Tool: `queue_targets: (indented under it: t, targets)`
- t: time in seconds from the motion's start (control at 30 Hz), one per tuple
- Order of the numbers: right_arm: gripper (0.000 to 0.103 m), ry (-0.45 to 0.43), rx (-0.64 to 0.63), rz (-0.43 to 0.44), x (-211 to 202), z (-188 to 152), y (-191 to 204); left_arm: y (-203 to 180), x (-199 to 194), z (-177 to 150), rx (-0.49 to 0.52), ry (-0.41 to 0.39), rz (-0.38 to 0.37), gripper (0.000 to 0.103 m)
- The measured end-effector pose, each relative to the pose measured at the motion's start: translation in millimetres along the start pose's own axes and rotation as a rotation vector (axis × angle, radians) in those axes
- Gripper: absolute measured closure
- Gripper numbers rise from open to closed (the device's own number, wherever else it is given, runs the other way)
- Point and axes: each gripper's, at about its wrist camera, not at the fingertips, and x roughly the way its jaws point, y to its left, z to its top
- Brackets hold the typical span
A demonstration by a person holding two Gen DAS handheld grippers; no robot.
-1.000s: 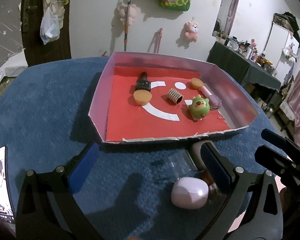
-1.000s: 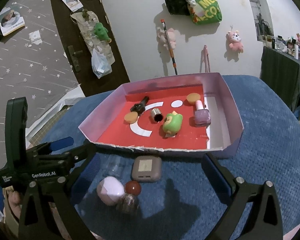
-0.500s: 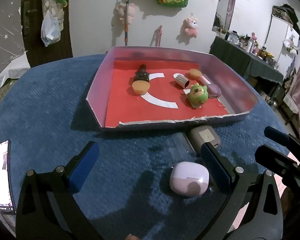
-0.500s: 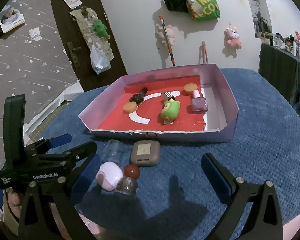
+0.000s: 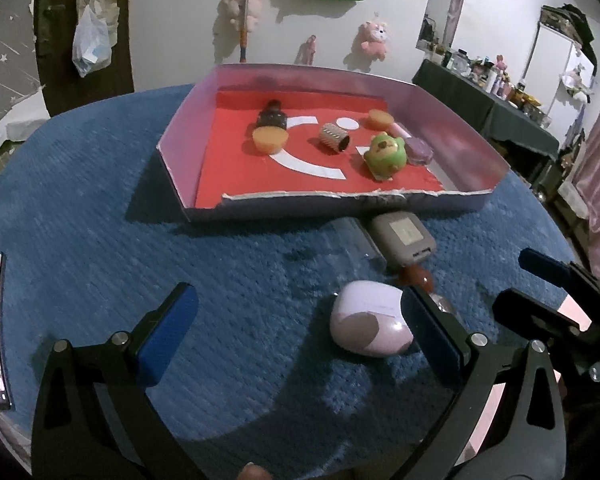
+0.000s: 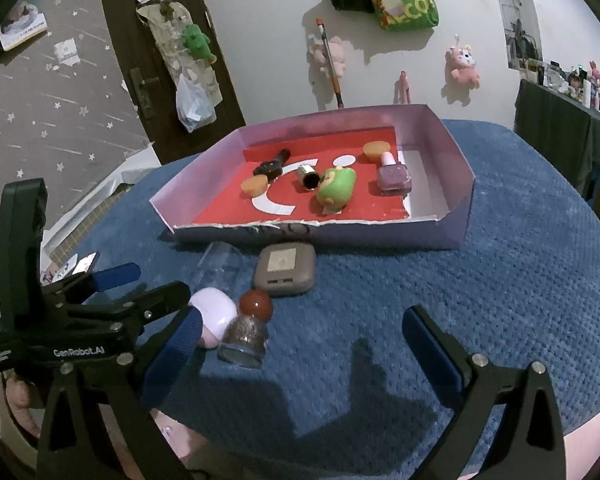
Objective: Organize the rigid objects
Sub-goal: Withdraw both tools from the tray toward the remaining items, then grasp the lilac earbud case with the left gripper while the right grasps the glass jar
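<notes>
Hovering low over the blue bench [image 5: 80,208], the left gripper [image 5: 296,328] was spread wide, the lilac case [image 5: 370,326] lying just inside its right finger, ungripped. The right gripper [image 6: 300,344] was likewise wide open and empty. Near the case lay a red ball [image 6: 256,303], a glass jar [image 6: 244,340] and a grey case [image 6: 285,268], all before the pink tray [image 6: 432,236] holding small items.

"GenRobot.AI" in white letters on black body of left gripper [image 6: 148,304], seen in right wrist view. Green bag [image 6: 410,2] hanging on wall shows partial yellow letters "ME" over "ECO"; rest cut off. Small print above GenRobot.AI too tiny to read.
</notes>
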Motion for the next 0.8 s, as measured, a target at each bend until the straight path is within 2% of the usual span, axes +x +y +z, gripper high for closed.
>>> queue_targets:
  t: [0.2, 0.63, 0.8]
  targets:
    - [0.002, -0.005, 0.009, -0.008, -0.5, -1.2, -1.5, -3.3, 0.5, -3.7, 0.01, 0.002, 0.007, 0.0]
    - [0.002, 0.003, 0.039, -0.025, 0.8, -3.7, -12.0, -19.0, 15.8, -14.7, 0.043, 0.049, -0.027, 0.0]
    - [0.002, 0.005, 0.051, -0.027, 1.4, -3.9, -16.7, -24.4, 22.8, -16.8, 0.058, 0.067, -0.014, 0.0]
